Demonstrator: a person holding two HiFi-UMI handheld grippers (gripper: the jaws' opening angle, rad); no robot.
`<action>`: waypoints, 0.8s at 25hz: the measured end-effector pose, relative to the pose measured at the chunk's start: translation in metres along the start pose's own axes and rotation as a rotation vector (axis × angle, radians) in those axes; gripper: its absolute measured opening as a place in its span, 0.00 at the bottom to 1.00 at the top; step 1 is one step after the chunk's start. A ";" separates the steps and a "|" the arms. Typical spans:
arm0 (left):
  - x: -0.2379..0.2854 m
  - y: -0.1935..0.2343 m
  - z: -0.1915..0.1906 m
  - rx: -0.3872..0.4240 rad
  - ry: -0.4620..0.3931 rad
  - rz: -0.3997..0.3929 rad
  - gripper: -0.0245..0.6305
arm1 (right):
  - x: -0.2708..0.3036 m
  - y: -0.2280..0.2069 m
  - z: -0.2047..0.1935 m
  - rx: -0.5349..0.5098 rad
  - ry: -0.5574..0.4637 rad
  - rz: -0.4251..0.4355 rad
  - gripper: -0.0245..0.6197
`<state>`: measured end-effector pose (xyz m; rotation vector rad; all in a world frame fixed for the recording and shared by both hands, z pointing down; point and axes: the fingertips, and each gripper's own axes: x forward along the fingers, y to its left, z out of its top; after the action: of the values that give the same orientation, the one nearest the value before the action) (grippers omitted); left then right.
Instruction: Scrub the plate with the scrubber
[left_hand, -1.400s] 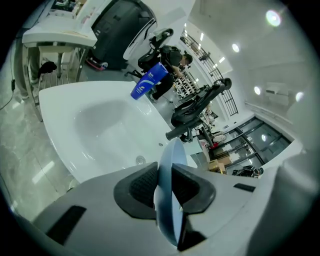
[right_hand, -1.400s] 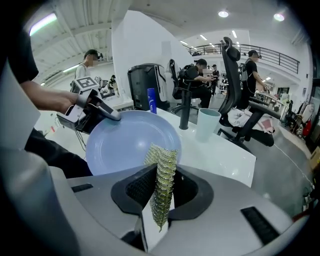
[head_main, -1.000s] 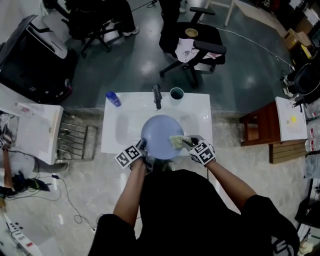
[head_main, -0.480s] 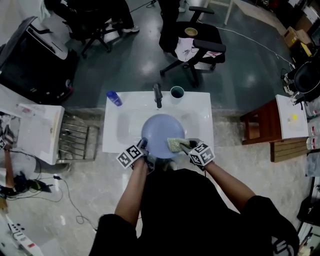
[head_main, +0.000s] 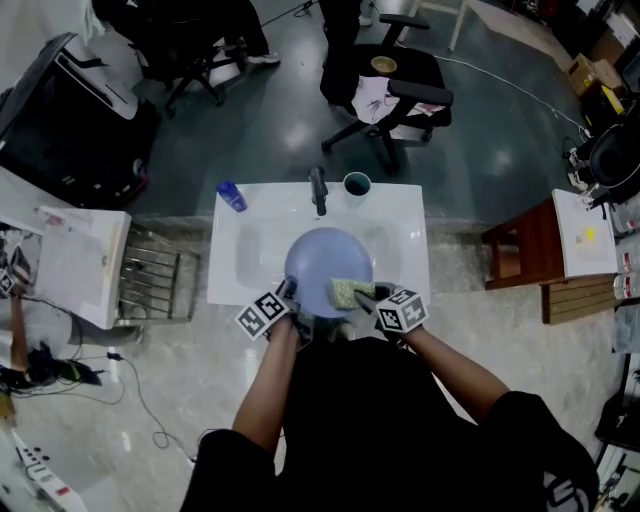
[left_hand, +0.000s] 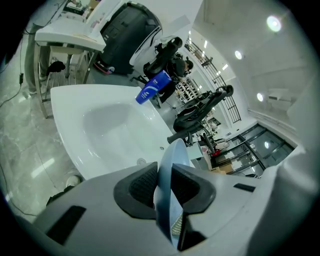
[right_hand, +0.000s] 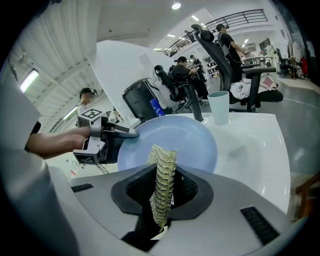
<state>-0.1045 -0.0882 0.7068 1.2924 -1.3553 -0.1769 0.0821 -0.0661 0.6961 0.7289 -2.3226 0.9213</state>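
Observation:
A pale blue plate (head_main: 322, 266) hangs over the white sink (head_main: 240, 262), and my left gripper (head_main: 287, 297) is shut on its near left rim. Seen edge-on in the left gripper view, the plate (left_hand: 169, 165) is pinched between both pads. My right gripper (head_main: 368, 297) is shut on a yellow-green scrubber (head_main: 345, 292) that lies against the plate's near right part. In the right gripper view the scrubber (right_hand: 162, 175) stands upright between the jaws, with the plate (right_hand: 185, 142) just beyond it and the left gripper (right_hand: 102, 137) at its left rim.
On the sink's back edge stand a dark faucet (head_main: 318, 190), a teal cup (head_main: 356, 185) and a blue bottle (head_main: 231, 197). A metal rack (head_main: 155, 275) stands left of the sink, and a wooden stool (head_main: 520, 258) to the right. Office chairs (head_main: 390, 90) are behind.
My right gripper has slid the scrubber leftward across the plate's near part. The left gripper and the plate have stayed about where they were.

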 end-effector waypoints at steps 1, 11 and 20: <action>-0.001 0.000 0.001 -0.003 -0.003 0.001 0.13 | 0.001 0.002 0.000 0.014 -0.004 0.006 0.14; -0.008 0.002 0.006 -0.028 -0.041 0.008 0.13 | 0.013 0.023 0.008 0.073 -0.037 0.055 0.14; -0.011 -0.002 0.004 -0.030 -0.042 0.006 0.13 | 0.022 0.039 0.024 0.077 -0.052 0.087 0.14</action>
<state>-0.1104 -0.0828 0.6974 1.2652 -1.3871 -0.2203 0.0345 -0.0653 0.6776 0.6952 -2.3923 1.0469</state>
